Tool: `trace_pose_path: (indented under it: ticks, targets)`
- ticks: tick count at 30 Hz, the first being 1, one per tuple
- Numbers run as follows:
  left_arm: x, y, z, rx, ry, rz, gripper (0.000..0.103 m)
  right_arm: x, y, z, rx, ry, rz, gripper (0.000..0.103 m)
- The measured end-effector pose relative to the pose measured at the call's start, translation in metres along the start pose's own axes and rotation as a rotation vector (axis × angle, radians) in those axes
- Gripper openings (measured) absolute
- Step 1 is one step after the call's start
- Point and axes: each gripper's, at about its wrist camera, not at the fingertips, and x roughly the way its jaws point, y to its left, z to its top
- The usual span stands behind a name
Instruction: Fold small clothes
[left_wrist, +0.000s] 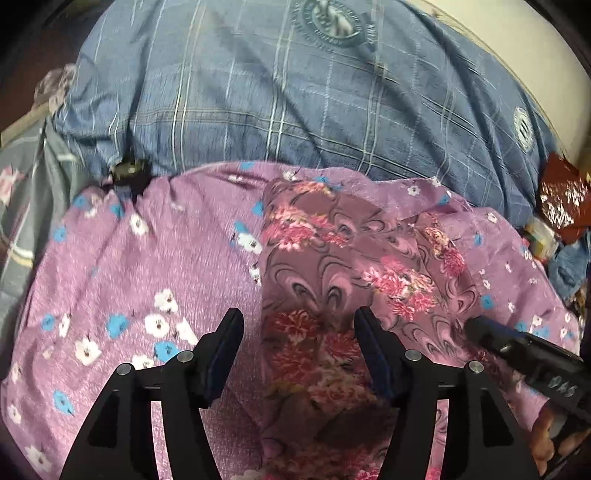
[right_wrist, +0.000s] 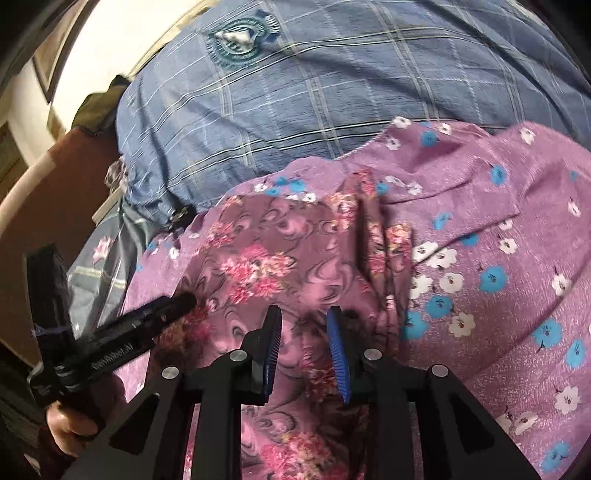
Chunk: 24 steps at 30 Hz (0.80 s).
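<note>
My left fingers (left_wrist: 299, 328) are spread wide over the pink floral garment (left_wrist: 332, 266), holding nothing. My right fingers (right_wrist: 304, 325) stand narrowly parted above it. It lies on the lilac flowered cloth (left_wrist: 140, 266); beyond, a blue plaid quilt (left_wrist: 258, 85).

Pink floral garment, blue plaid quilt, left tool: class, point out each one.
pink floral garment (left_wrist: 314, 258), left wrist view, on its flat upper panel.
blue plaid quilt (right_wrist: 295, 110), right wrist view, on its checked middle.
left tool (left_wrist: 299, 325), left wrist view, midway between its open fingertips.
</note>
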Motion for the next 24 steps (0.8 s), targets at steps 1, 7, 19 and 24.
trace_pose_path:
  ticks: [1,7,19,24]
  targets:
    - [0.008,-0.002,-0.004,0.027,0.029,0.037,0.073,0.012,0.001,-0.003,-0.007,0.051,-0.037,0.029]
    - [0.021,0.006,-0.01,-0.023,0.099,0.057,0.083,-0.003,0.0,-0.006,0.012,0.009,-0.062,0.03]
    - [-0.13,-0.057,-0.065,0.144,-0.171,0.376,0.083,-0.123,0.035,-0.04,0.02,-0.193,-0.253,0.047]
    - [-0.208,-0.095,-0.097,0.194,-0.26,0.377,0.083,-0.177,0.062,-0.054,-0.021,-0.239,-0.28,0.047]
